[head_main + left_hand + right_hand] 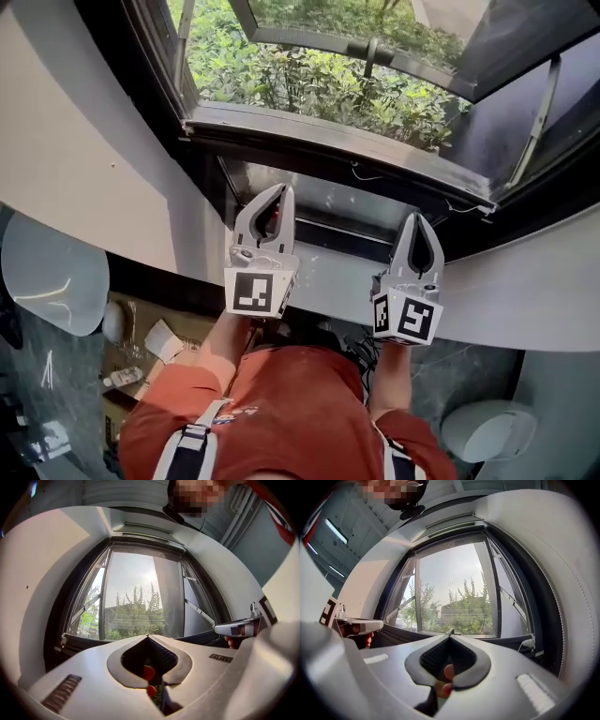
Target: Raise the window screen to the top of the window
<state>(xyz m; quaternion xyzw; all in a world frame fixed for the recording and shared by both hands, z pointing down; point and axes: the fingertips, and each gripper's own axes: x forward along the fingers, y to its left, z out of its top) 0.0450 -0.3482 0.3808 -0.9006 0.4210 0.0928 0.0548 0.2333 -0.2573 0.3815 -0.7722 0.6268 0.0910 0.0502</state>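
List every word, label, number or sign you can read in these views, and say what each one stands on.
No text can be read in any view.
Left cube on the left gripper: black-and-white square pattern, no letters.
Right cube on the right gripper: the same kind of pattern, no letters.
Items in the cardboard box: any print is too small to read.
White marks on the floor: too blurred to read.

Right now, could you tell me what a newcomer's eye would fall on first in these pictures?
The open window fills the top of the head view, with bright green bushes beyond it. Just below, the left gripper and right gripper point toward it side by side, both shut and empty.
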